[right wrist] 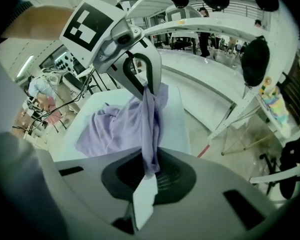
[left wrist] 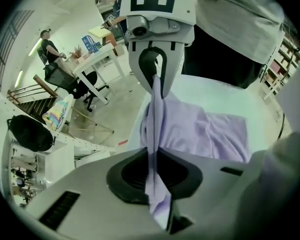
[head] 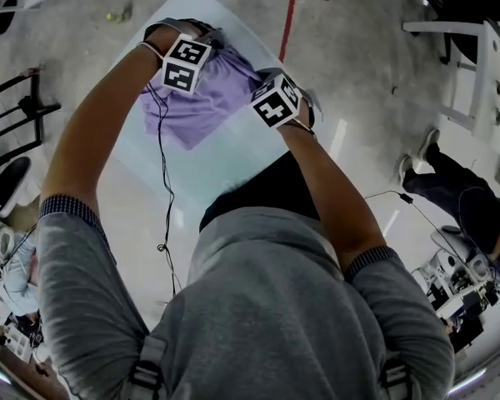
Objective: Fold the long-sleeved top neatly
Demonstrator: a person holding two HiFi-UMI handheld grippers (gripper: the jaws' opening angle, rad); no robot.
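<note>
The lilac long-sleeved top lies bunched on the pale table, with one edge lifted between the two grippers. In the left gripper view my left gripper is shut on a fold of the top, which hangs in a taut strip toward the other gripper. In the right gripper view my right gripper is shut on another part of that edge, and a white label sticks out below the pinch. From the head view both marker cubes sit close together over the cloth and hide the jaws.
A black cable trails across the table's left side to the floor. A red strip marks the concrete floor beyond. Another person's legs show at the right. White desks and an office chair stand around.
</note>
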